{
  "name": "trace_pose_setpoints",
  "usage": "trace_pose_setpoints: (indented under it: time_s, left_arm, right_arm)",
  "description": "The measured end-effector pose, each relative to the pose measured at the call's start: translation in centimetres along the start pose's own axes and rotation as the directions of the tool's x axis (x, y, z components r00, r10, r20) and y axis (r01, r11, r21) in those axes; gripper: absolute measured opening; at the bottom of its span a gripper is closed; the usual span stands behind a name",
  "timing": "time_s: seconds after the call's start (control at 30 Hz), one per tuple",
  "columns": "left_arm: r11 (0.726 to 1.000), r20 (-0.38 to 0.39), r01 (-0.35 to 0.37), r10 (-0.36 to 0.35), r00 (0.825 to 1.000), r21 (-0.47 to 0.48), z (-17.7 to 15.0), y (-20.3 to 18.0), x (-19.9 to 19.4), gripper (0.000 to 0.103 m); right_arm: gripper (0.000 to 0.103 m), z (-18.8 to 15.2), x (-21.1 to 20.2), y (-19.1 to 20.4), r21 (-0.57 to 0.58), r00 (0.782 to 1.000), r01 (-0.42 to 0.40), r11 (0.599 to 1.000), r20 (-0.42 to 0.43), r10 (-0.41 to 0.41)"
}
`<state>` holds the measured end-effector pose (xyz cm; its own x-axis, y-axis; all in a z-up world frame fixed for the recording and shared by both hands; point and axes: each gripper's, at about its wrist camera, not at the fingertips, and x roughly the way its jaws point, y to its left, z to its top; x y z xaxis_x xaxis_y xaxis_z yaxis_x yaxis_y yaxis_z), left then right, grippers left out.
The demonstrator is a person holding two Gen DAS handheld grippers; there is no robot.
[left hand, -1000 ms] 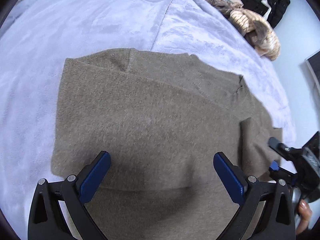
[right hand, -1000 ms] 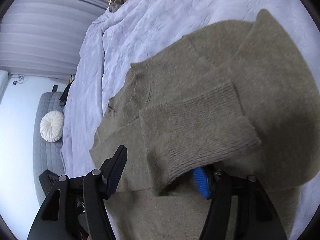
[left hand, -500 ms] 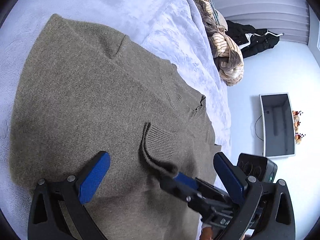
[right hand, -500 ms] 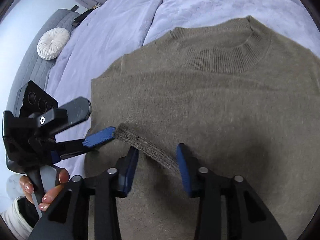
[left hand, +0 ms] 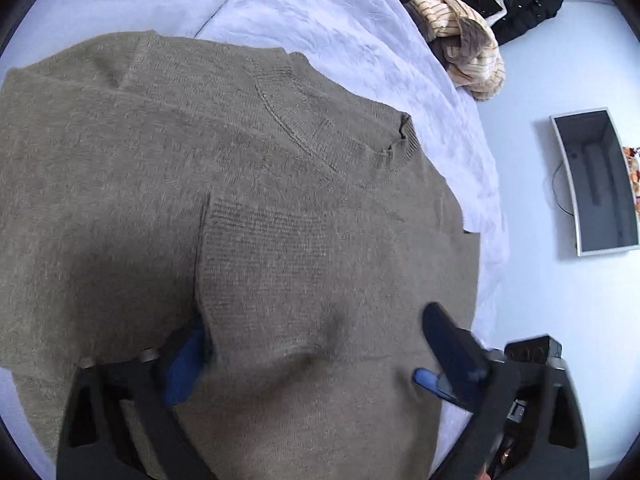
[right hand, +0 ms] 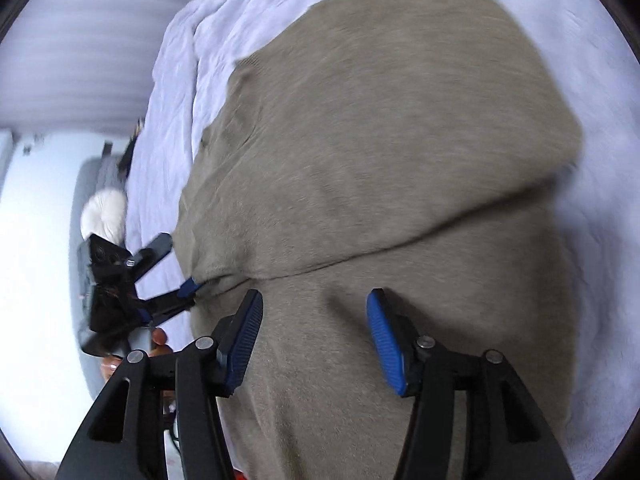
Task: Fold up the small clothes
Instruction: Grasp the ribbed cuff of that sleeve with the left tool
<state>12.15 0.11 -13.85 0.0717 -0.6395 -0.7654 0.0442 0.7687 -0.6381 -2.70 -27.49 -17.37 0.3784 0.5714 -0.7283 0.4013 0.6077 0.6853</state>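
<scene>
a: status on the fold?

b: partway, i'd say. olive sweater (left hand: pixel 120 184) lies flat on the lilac bedspread (left hand: pixel 320 12). in the left wrist view a sleeve (left hand: pixel 304 264) is laid across the body, its ribbed cuff edge just ahead of the near finger. judging by that, one sleeve is folded in; the other side and the final fold look still to do

a: grippers?

b: left gripper (left hand: pixel 312 360): fabric drapes over the gap and covers most of one pad, so i cannot tell if it's pinching or apart. right gripper (right hand: pixel 316 336): fingers apart, nothing between them, hovering over knit. in the right view the left gripper (right hand: pixel 180 276) shows beyond the left-side finger, one blue tip at the garment's edge where the cloth puckers, the other finger apart from it

a: orientation of the garment?

b: from the left view, neckline (left hand: pixel 332 128) is ahead of the fingers and toward the right-side finger, hem end nearest the camera. so the long axis runs from the fingers away, collar at the far end. right view is blurred; a fold ridge (right hand: pixel 420 236) crosses just ahead of both pads

a: background?

b: far past the collar, a heap of clothes (left hand: pixel 460 40) on the bed edge, and a grey bin (left hand: pixel 600 180) on the floor off the right finger side
</scene>
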Motion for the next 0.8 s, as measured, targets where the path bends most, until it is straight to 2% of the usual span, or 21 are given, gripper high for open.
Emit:
trace_pose_setpoints:
  time_s: [0.03, 0.07, 0.1, 0.23, 0.33, 0.4, 0.47, 0.5, 0.53, 0.6, 0.73, 0.8]
  left_arm:
    - [1.000, -0.003, 0.007, -0.007, 1.000, -0.005, 0.0, 0.0, 0.2, 0.038]
    - [1.000, -0.021, 0.015, -0.015, 1.000, -0.012, 0.3, -0.2, 0.4, 0.007]
    - [1.000, -0.018, 0.013, -0.013, 1.000, -0.004, 0.3, -0.3, 0.3, 0.007]
    - [0.993, 0.076, 0.033, -0.042, 0.996, 0.109, 0.9, -3.3, -2.7, 0.007]
    - [0.989, 0.125, 0.039, -0.057, 0.990, 0.144, 1.5, -4.0, -4.9, 0.007]
    - [0.988, 0.149, 0.034, -0.056, 0.987, 0.149, 1.9, -3.7, -6.0, 0.007]
    - [0.990, 0.165, 0.019, -0.041, 0.985, 0.137, 2.1, -2.8, -6.7, 0.007]
    - [0.992, 0.165, 0.017, -0.038, 0.986, 0.127, 2.2, -2.3, -6.8, 0.007]
    - [0.994, 0.163, 0.019, -0.037, 0.986, 0.112, 2.1, -1.5, -6.7, 0.007]
    - [0.996, 0.139, -0.005, -0.008, 0.990, 0.092, 1.3, 0.3, -5.8, 0.007]
    - [0.993, 0.049, -0.105, 0.102, 0.994, 0.059, -1.0, 3.3, -2.0, 0.007]
    - [0.993, 0.045, -0.107, 0.105, 0.993, 0.040, -1.9, 4.4, -1.3, 0.007]
  right_arm:
    - [0.062, 0.0, -0.3, -0.4, 0.022, 1.000, -0.015, 1.000, 0.011, 0.014]
    - [0.062, 0.0, -0.5, -0.9, 0.044, 0.999, -0.033, 0.998, 0.025, 0.031]
    - [0.062, 0.1, -0.6, -1.3, 0.063, 0.998, -0.052, 0.997, 0.038, 0.049]
    - [0.062, 0.8, -1.2, -2.5, 0.109, 0.991, -0.096, 0.989, 0.102, 0.085]
    - [0.062, 2.0, -2.1, -3.5, 0.157, 0.980, -0.095, 0.983, 0.191, 0.065]
    - [0.061, 2.9, -3.4, -3.9, 0.186, 0.966, -0.066, 0.980, 0.259, 0.016]
    - [0.040, 3.6, -5.1, -3.9, 0.180, 0.949, -0.044, 0.983, 0.315, -0.015]
    - [0.023, 3.9, -6.0, -3.6, 0.160, 0.942, -0.024, 0.987, 0.334, -0.031]
    - [0.018, 4.2, -6.9, -3.2, 0.135, 0.935, 0.013, 0.991, 0.350, -0.061]
    - [0.016, 4.5, -7.9, -2.9, 0.098, 0.929, 0.084, 0.992, 0.352, -0.113]
    - [0.015, 4.7, -6.6, -4.2, 0.093, 0.939, 0.170, 0.981, 0.288, -0.190]
    - [0.015, 4.0, -6.1, -5.7, 0.113, 0.950, 0.147, 0.983, 0.262, -0.172]
